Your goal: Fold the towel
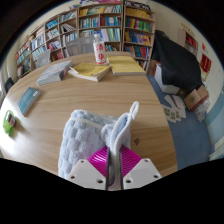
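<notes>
While clamped on a pinched-up fold of the white terry towel, gripper with magenta pads pressed together against the cloth. Towel bunched just ahead of the fingers, resting on the round wooden table. Farther ahead, a yellow book and a white bottle. Off to the left, a blue book. Beyond the table, bookshelves.

Wooden table: towel, books, bottle
</notes>
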`<state>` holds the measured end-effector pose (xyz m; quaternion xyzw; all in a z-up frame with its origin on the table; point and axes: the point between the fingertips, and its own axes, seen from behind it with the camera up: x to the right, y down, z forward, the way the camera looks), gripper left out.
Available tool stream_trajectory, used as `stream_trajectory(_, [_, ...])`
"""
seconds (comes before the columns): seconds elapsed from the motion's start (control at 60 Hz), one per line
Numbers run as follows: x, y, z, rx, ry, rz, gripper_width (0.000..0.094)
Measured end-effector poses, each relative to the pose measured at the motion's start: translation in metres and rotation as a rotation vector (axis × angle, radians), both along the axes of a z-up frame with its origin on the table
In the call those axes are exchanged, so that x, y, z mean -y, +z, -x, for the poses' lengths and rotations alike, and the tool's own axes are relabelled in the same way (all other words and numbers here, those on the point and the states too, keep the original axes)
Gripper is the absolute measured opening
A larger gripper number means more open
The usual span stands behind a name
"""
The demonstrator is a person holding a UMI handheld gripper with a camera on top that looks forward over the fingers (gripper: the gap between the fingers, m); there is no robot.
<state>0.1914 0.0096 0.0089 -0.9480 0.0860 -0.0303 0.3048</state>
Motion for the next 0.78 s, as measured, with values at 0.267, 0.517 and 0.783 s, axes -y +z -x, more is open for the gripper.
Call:
stream_trajectory(0.267, [0.019,0.063,-0.007,0.093,-0.022,-0.066,0.0848])
stream_trajectory(0.517, [0.104,0.138,0.038,0.092,-0.050,-0.121,0.0845])
stream_trajectory(0.783, [0.187,0.184,0.110,-0.069,-0.090,-0.167,0.0842])
